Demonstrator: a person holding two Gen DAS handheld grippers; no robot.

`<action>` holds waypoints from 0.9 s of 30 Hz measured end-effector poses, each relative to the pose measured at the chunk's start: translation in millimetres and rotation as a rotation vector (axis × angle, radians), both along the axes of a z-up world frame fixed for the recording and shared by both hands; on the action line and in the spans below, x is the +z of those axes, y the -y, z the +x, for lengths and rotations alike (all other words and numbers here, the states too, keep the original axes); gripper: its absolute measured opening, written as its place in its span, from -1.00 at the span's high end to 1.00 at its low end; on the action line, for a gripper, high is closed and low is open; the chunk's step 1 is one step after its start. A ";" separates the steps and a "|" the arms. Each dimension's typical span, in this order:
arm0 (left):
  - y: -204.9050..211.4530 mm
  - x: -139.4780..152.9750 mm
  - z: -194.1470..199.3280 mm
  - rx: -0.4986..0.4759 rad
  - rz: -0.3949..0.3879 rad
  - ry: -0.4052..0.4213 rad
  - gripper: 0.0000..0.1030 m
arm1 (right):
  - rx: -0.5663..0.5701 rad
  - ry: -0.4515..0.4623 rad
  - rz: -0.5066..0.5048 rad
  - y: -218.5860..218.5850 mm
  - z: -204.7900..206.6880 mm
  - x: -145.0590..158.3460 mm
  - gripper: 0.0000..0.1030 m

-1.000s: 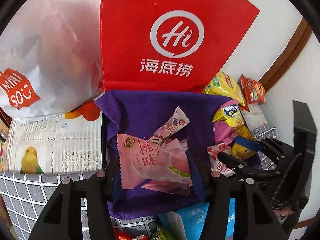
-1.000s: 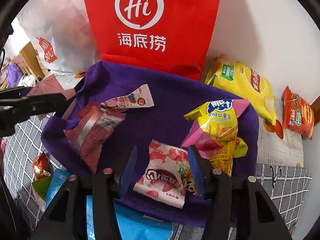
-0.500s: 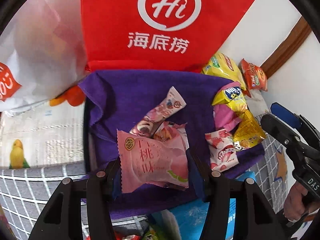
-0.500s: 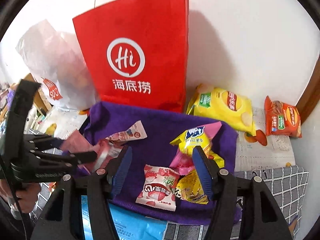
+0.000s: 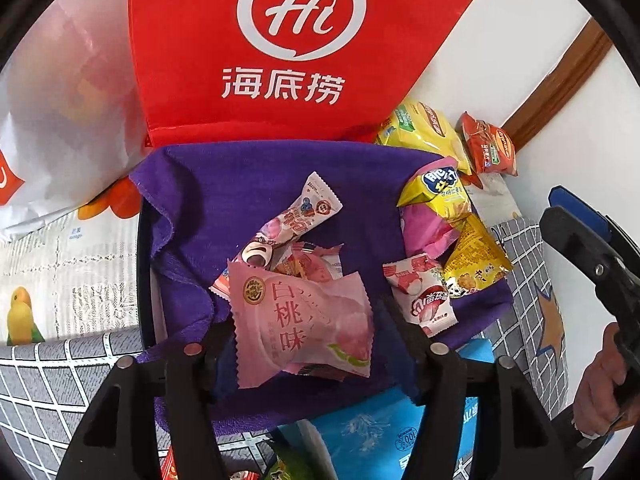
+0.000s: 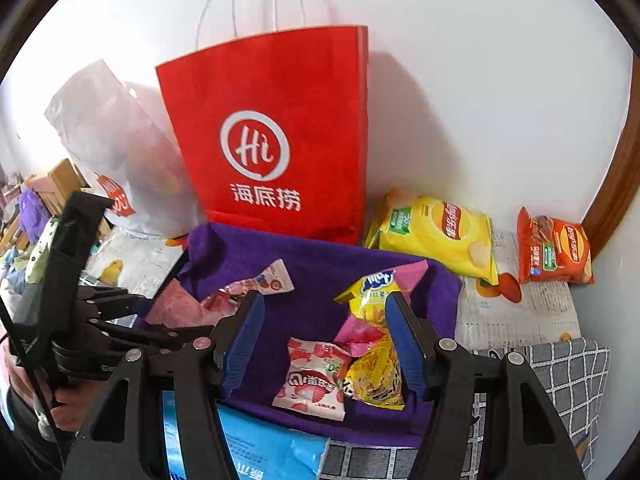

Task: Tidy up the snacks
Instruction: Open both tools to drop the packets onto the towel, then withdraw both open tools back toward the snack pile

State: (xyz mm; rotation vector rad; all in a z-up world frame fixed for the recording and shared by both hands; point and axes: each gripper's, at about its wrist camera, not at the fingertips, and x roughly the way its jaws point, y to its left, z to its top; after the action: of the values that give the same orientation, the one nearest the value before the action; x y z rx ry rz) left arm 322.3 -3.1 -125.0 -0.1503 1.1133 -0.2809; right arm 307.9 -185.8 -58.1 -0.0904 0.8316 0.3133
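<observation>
My left gripper (image 5: 304, 344) is shut on a pink peach-flavour snack packet (image 5: 300, 328) and holds it over the purple cloth (image 5: 248, 184). On the cloth lie a long pink-white candy packet (image 5: 298, 212), a red-white strawberry packet (image 5: 424, 296) and a yellow snack bag (image 5: 448, 196). My right gripper (image 6: 324, 344) is open and empty, raised above the strawberry packet (image 6: 312, 376) and the yellow bag (image 6: 372, 336). The left gripper with its pink packet shows in the right wrist view (image 6: 120, 320).
A red paper bag (image 6: 272, 136) stands against the wall behind the cloth, a white plastic bag (image 6: 116, 148) to its left. A yellow chip bag (image 6: 436, 232) and an orange chip bag (image 6: 556, 248) lie at the right. A blue packet (image 6: 260, 448) lies at the front.
My right gripper has lifted up and back from the strawberry packet, still open. My left gripper has moved forward over the cloth with the pink packet.
</observation>
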 end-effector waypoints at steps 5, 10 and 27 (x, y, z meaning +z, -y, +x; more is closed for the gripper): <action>-10.6 16.2 -4.7 0.024 -0.096 0.075 -0.59 | 0.020 0.001 0.013 -4.0 -3.6 4.5 -0.23; -16.8 24.0 -5.5 0.046 -0.084 0.090 -0.63 | 0.023 0.016 0.038 -5.2 -6.9 9.3 -0.39; -12.5 60.5 -28.2 -0.007 -0.133 0.153 -0.68 | -0.106 0.088 0.003 8.9 -21.1 37.8 -0.58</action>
State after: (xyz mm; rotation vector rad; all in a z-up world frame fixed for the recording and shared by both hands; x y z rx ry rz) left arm 294.2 9.4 -64.5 -0.2397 0.9432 -0.3669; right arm 286.8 -194.6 -20.3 -0.0564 0.7457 0.2093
